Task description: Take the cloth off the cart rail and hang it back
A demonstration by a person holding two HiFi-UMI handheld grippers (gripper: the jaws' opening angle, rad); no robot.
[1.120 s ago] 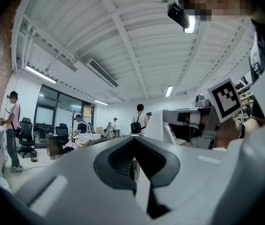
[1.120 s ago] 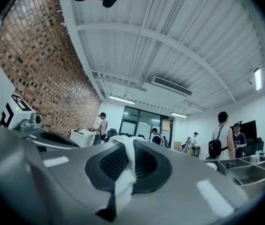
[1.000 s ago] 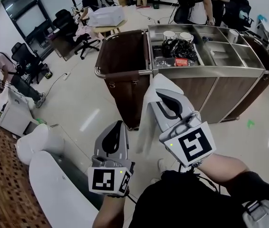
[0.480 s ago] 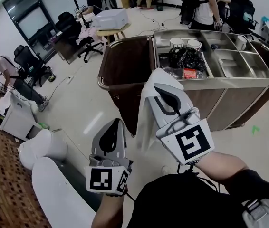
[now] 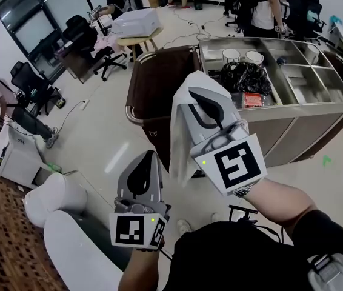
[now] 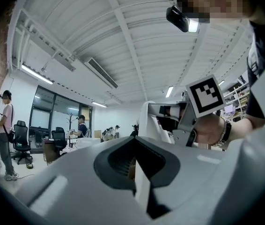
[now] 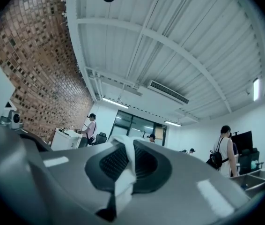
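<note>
Moved: you have stepped nearer the cart [image 5: 305, 107], and the right gripper [image 5: 194, 96] has carried the cloth [image 5: 179, 144] up until it shows against the cart's brown end; the left gripper [image 5: 149, 157] has followed below it
Left gripper: short of the cart's left end, jaws together with nothing between them
Right gripper: just short of the same end, jaws clamped on a bunched fold of the cloth, which hangs free below them, off the rail [image 5: 128, 107]
Risk at the rail: the tube looks smooth and round, so a cloth laid with most of its length on one side would likely slide off to the floor
Risk at the cloth: you hold only a small pinch; if the loose tail snags the cart's corner on the way in, it could tug out of the jaws
Risk at the right gripper: opening before the cloth lies across the rail would drop it in front of the cart
Rail: bright metal tube, bent round the cart's left end
Cart end: dark brown, flat, slightly glossy
Cloth: white, thin, limp, falling in long soft folds
Grippers: hard grey shells, black ribbed pads, a marker cube on each
Cart top: stainless steel, split into square compartments holding two white cups [image 5: 242, 56] and a crumpled black bag [image 5: 244, 77]
</note>
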